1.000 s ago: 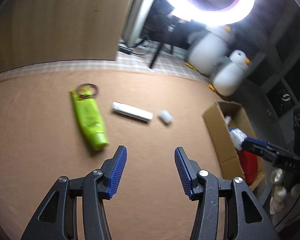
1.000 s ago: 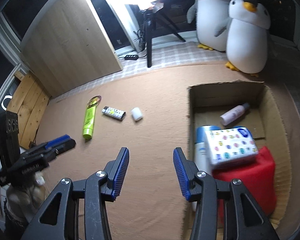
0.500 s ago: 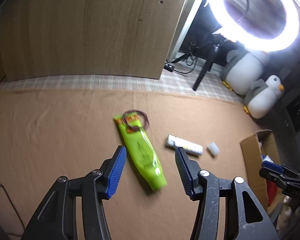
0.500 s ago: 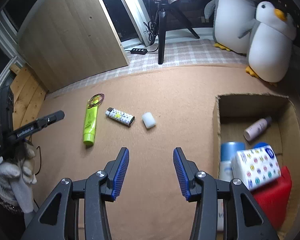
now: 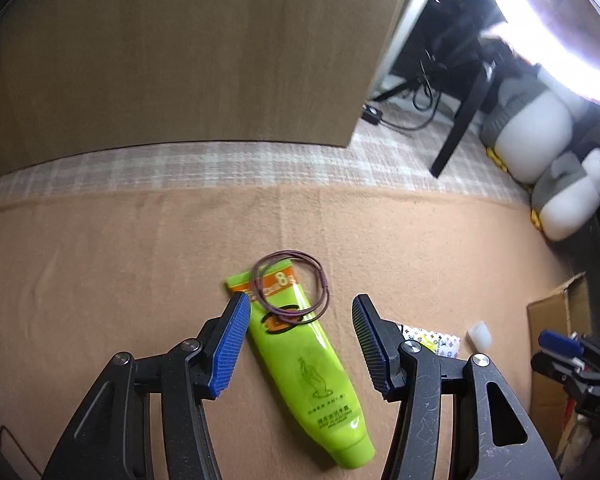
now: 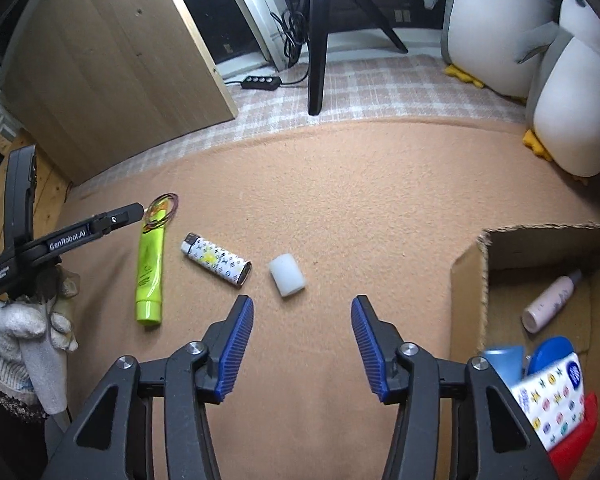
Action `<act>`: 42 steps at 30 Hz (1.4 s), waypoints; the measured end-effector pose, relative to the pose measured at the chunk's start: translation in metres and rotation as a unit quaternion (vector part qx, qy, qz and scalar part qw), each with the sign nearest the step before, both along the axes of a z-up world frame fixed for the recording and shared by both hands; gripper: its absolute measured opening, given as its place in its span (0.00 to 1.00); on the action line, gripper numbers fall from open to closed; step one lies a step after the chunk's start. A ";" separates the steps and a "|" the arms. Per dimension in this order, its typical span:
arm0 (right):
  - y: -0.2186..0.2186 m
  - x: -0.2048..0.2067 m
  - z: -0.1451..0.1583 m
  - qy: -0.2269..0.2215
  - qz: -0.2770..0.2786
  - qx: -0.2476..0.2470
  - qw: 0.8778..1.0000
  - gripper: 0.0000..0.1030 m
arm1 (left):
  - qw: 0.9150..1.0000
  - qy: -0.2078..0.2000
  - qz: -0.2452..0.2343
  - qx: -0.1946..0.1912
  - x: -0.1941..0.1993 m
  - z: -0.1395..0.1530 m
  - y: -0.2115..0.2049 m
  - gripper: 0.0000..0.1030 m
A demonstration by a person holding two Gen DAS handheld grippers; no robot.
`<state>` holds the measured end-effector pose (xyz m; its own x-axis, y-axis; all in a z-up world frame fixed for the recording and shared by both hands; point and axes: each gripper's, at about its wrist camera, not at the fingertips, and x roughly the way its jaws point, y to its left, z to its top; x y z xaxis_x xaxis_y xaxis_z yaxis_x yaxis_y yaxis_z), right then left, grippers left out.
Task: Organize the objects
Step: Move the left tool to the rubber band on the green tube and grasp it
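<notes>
My left hand-held gripper hangs wide and empty over the green tube on the orange blanket. The loose hair ties on the tube could snag or slip off. My right hand-held gripper is opening, empty.

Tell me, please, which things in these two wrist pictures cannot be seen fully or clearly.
- Patterned lighter, left wrist view: one black arm of the left tongs covers one end.
- Brown cardboard box, right wrist view: cut by the right edge; the right tongs hide its near corner.
- Blue container in the box: mostly behind a white patterned pack.
- Small print on the lime-green tube: too small to read.
</notes>
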<state>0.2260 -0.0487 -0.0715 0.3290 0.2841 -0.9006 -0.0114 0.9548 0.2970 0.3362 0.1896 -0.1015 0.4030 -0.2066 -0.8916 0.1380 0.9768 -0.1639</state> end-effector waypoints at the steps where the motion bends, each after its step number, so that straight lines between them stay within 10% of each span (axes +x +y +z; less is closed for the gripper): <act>1: 0.001 0.003 -0.002 0.003 0.001 0.000 1.000 0.47 | 1.000 0.001 -0.008 0.010 0.002 -0.003 -0.005 0.60; 12: 0.010 0.016 -0.018 0.016 0.009 -0.008 1.000 0.49 | 0.994 0.010 -0.034 0.103 0.026 -0.029 -0.025 0.71; 21: 0.007 0.017 -0.027 0.023 0.000 -0.007 1.000 0.49 | 0.997 0.007 -0.003 0.072 0.032 -0.033 -0.003 0.53; 35: 0.013 0.014 -0.026 0.027 0.003 -0.007 1.000 0.49 | 0.997 0.019 0.070 -0.022 0.046 -0.032 0.041 0.51; 42: 0.014 0.012 -0.024 0.028 0.002 -0.002 1.000 0.49 | 0.997 0.010 0.064 0.038 0.061 -0.034 0.034 0.32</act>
<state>0.2383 -0.0348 -0.0959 0.2761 0.2822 -0.9188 0.0018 0.9558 0.2941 0.3969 0.2235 -0.1354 0.4038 -0.0859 -0.9108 0.0086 0.9959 -0.0902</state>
